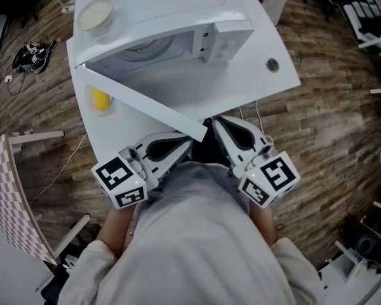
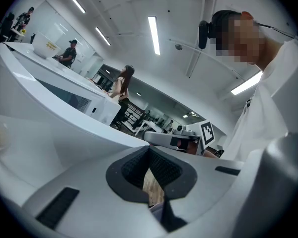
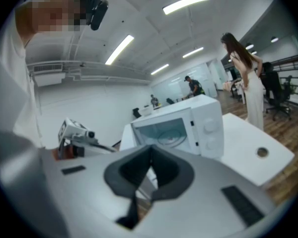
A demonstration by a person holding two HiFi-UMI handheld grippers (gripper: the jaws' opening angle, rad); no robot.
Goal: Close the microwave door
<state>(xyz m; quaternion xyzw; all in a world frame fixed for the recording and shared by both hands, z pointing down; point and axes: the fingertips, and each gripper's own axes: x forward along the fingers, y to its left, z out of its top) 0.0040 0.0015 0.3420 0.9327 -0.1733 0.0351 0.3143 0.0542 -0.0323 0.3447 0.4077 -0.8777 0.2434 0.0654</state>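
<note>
The white microwave stands on a white table with its door swung wide open toward me. The door's free end reaches nearly to my grippers. My left gripper is held close to my body, just under that end of the door, jaws together and empty. My right gripper sits beside it at the door's tip, also shut on nothing. In the right gripper view the microwave shows its open cavity ahead. In the left gripper view the door fills the left side.
A cream bowl rests on top of the microwave. A yellow object stands on the table behind the open door. The table has a round cable hole. A checkered chair is at my left. People stand in the background.
</note>
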